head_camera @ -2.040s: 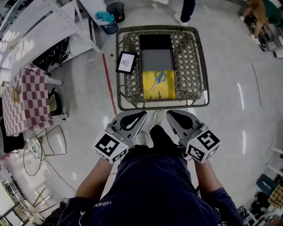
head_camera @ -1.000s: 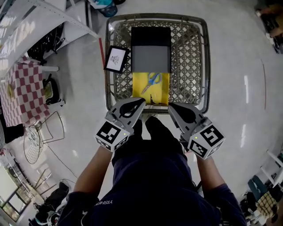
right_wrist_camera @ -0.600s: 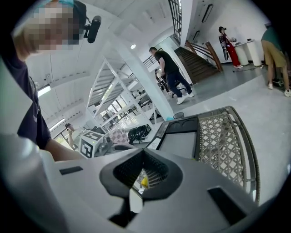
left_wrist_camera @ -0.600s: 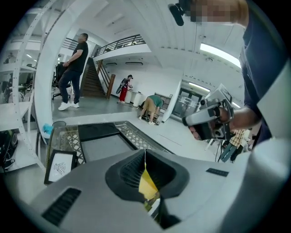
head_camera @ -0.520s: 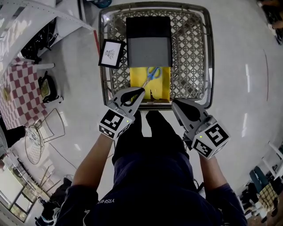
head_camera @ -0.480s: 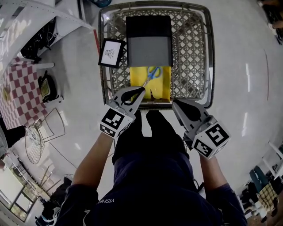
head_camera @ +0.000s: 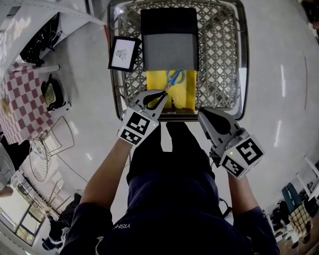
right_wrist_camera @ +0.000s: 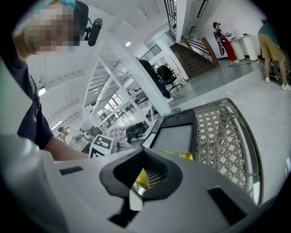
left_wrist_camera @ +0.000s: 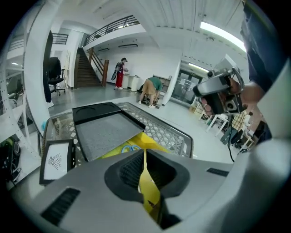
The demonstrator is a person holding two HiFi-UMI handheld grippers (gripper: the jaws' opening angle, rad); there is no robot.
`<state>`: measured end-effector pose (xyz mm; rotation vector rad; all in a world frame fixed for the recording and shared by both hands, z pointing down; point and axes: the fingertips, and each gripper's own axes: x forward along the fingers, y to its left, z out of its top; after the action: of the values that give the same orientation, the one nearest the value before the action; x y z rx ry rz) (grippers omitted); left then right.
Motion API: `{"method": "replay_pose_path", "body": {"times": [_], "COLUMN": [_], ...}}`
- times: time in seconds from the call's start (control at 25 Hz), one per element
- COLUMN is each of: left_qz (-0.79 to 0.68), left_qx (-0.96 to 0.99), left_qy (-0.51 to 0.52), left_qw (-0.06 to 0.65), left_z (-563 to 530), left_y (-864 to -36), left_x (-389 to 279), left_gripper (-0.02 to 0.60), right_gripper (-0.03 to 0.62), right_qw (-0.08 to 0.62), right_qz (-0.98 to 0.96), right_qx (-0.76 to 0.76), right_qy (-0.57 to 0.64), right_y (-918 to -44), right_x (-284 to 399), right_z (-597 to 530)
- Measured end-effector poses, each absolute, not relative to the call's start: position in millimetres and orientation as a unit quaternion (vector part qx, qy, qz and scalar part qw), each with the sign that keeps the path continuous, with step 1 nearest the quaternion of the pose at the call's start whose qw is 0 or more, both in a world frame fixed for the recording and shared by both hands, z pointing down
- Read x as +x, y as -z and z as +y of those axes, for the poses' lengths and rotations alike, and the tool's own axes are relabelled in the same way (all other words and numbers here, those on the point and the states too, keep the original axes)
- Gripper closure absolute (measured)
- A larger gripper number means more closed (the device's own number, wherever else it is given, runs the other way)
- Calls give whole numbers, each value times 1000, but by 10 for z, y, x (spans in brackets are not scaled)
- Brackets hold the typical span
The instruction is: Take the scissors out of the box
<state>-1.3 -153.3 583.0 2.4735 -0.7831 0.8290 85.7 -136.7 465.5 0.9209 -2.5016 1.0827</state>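
Note:
Blue-handled scissors (head_camera: 174, 78) lie slantwise in an open yellow box (head_camera: 187, 94) inside a wire basket (head_camera: 242, 60). A grey and black lid (head_camera: 169, 47) covers the box's far part. My left gripper (head_camera: 163, 93) reaches over the basket's near rim, its shut tips just short of the scissors' blade, holding nothing. In the left gripper view the blue handles (left_wrist_camera: 131, 147) and the yellow box (left_wrist_camera: 154, 141) show just beyond the jaws. My right gripper (head_camera: 202, 113) hangs shut and empty at the basket's near rim, right of the box.
A framed card (head_camera: 123, 53) leans on the basket's left rim. A checkered table (head_camera: 20, 99), white shelving (head_camera: 50, 15) and a round wire grille (head_camera: 40, 159) stand to the left. My legs are right against the basket's front. People stand far off (left_wrist_camera: 152, 88).
The basket has come closer in the head view. My left gripper has moved forward over the near rim up to the scissors' blade. The right gripper stays at the rim.

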Motion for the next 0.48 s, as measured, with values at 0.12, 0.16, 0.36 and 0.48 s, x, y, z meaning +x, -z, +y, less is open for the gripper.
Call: {"method": "replay_pose_path", "body": {"times": [0.12,0.16,0.36,0.48], "left_qz": [-273,-271,-254,-246], "left_qx": [883,880,866,855], "left_qy": [-323,-332,-382,-411], "left_qw": [205,204,200,199], "left_z": [-1533,-1534,-1507,-1501], "left_y": [-5985,-6037,-6269,-6377], "left_x": [-6,-9,-14,-13], "left_gripper": [554,554,520,498], "right_gripper": [576,577,577,577], "right_qw": [132,132,132,132], "right_qz": [-860,-860,-856,-854], "right_qx": [317,317,320,321], "right_qy": [-377,-378,-385,-389], "right_y": [-4700,-4713,-4770,-4793], "right_x": [862,863,889,912], "right_z": [-1391,-1396,-1407,-1410]}}
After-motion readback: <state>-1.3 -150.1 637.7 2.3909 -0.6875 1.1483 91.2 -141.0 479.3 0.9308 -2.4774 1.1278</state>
